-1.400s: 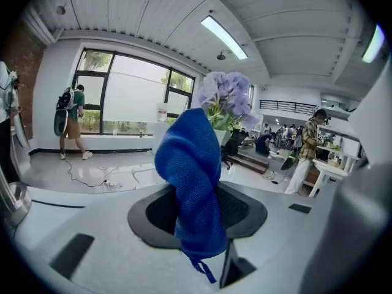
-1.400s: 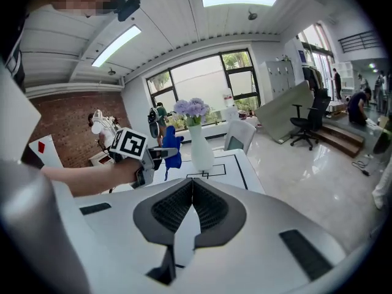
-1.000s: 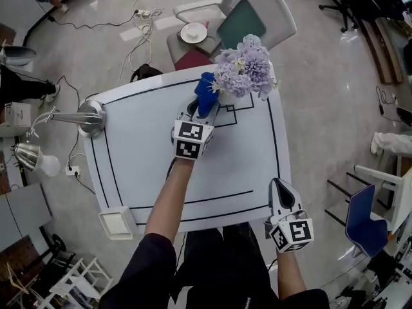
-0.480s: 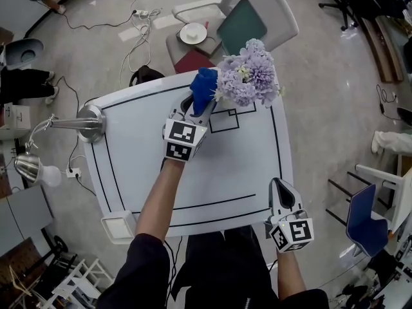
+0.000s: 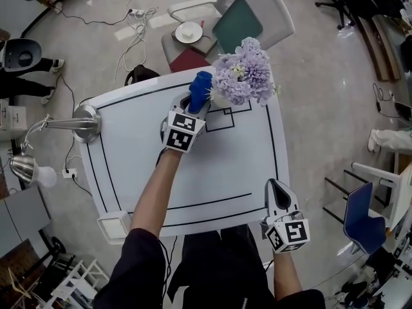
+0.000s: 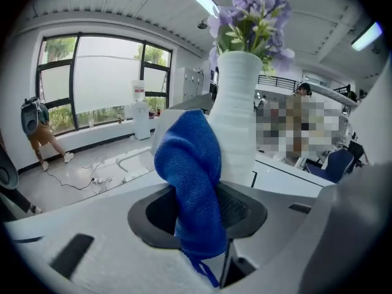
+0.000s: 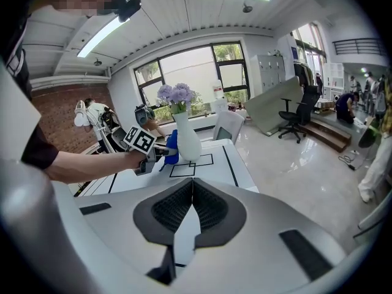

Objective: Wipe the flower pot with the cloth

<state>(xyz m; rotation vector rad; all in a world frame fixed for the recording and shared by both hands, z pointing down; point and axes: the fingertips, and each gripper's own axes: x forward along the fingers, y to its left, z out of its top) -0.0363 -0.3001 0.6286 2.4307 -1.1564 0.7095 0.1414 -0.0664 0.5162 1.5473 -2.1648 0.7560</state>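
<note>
A white ribbed flower pot [image 6: 236,124] holding purple flowers [image 5: 243,79] stands at the far side of the white table [image 5: 232,166]. My left gripper [image 5: 191,106] is shut on a blue cloth [image 6: 193,176], which is pressed against the pot's left side. The right gripper view shows the pot [image 7: 185,141] and the cloth [image 7: 171,147] from afar. My right gripper [image 5: 277,194] is shut and empty, resting at the table's near right edge, far from the pot.
A silver lamp base [image 5: 87,121] stands at the table's left edge. Behind the table is a white chair [image 5: 241,18] with a green cushion and a white bowl [image 5: 188,32]. A blue chair [image 5: 360,217] stands to the right. Cables lie on the floor.
My left gripper with the cloth has moved up and away along the pot's left side. The right gripper has stayed put.
</note>
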